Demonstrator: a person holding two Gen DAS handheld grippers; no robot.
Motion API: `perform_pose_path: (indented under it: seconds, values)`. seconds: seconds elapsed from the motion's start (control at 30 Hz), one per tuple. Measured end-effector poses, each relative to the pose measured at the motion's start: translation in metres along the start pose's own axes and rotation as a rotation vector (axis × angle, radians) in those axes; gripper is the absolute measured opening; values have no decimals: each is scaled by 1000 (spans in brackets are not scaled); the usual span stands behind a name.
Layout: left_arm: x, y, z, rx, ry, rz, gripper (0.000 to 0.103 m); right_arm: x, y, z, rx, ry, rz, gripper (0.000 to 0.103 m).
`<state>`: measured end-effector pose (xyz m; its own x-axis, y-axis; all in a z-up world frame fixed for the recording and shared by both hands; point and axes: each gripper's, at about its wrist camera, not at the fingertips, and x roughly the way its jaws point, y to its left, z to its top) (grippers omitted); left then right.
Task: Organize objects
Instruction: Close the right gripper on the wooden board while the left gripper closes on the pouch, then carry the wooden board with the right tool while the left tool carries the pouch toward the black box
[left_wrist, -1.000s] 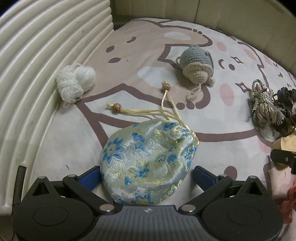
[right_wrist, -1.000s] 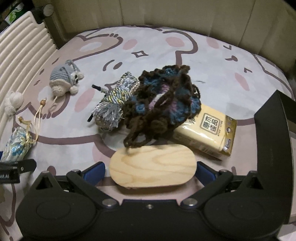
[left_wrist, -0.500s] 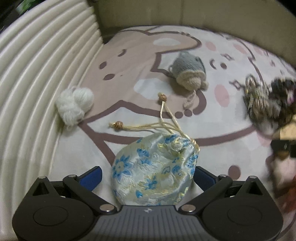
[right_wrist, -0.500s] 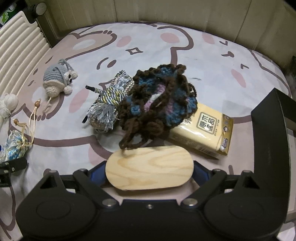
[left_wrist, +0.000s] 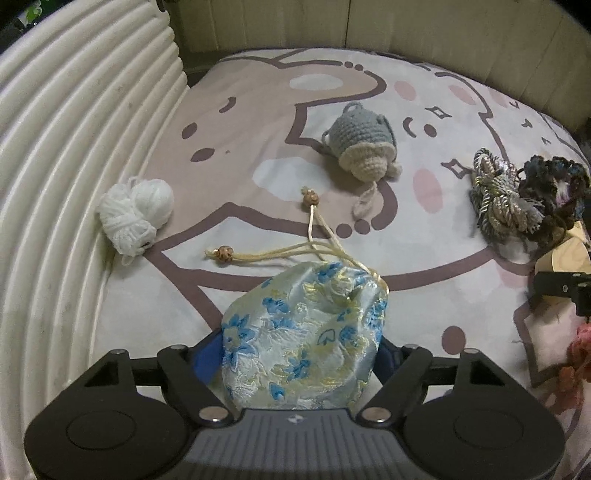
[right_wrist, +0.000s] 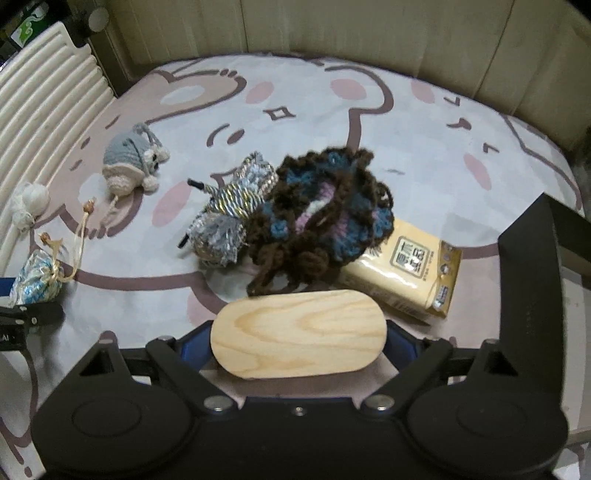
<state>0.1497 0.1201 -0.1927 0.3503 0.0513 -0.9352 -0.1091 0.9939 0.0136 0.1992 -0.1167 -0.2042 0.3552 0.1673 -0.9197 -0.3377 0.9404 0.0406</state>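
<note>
The blue-flowered pouch (left_wrist: 306, 332) lies on the bed sheet (left_wrist: 258, 92) near its left edge, between the jaws of the left gripper (left_wrist: 299, 354). These jaws are closing, and their blue pads already touch both sides of the pouch. Its 2 drawstrings with wooden beads (left_wrist: 312, 199) trail away from it across the sheet. The wooden oval block (right_wrist: 299, 334) sits between the jaws of the right gripper (right_wrist: 299, 343), whose pads meet its 2 ends, so it is gripped at a wide opening. Just beyond the block lies a brown and blue crocheted piece (right_wrist: 325, 214), resting partly on a yellow tissue pack (right_wrist: 410, 269) and touching a silver tassel bundle (right_wrist: 232, 210). A grey crocheted toy (left_wrist: 360, 147) lies near the middle, and a white yarn ball (left_wrist: 135, 214) rests against the ribbed white panel (left_wrist: 66, 147) along the left edge.
</note>
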Motion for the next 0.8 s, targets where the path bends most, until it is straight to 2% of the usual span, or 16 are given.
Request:
perform_pose_path:
  seconds: [0.5, 0.8]
  values:
    - [-65, -7, 9, -32, -109, 29, 79, -70, -3, 2, 40, -126, 0, 93]
    - [-98, -27, 5, -10, -154, 7, 79, -106, -5, -2, 85, -182, 8, 93]
